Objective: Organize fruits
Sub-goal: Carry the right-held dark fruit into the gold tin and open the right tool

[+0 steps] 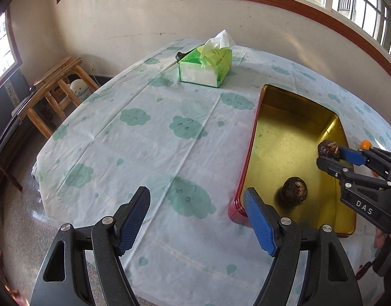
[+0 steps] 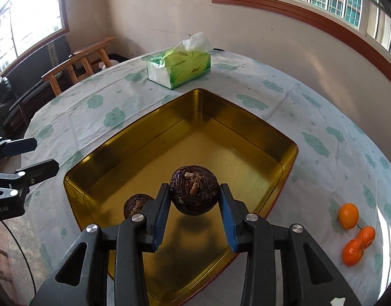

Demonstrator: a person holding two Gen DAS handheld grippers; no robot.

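Observation:
A gold tin tray [image 2: 284,153] with a red outer wall [image 1: 240,186] lies on the table. My right gripper [image 2: 194,199] is shut on a dark brown water chestnut [image 2: 194,190] and holds it above the tray; it also shows in the left wrist view [image 1: 329,150]. A second water chestnut [image 1: 294,190] lies in the tray, partly hidden behind my right finger in the right wrist view [image 2: 134,205]. Three small oranges [image 2: 348,215] lie on the cloth right of the tray. My left gripper [image 1: 196,201] is open and empty, just left of the tray's near corner.
A green tissue box [image 1: 206,63] stands at the far side of the table. The table has a white cloth with green clouds [image 1: 134,117]. Wooden stools [image 1: 60,86] stand off the left edge. A wall with windows lies behind.

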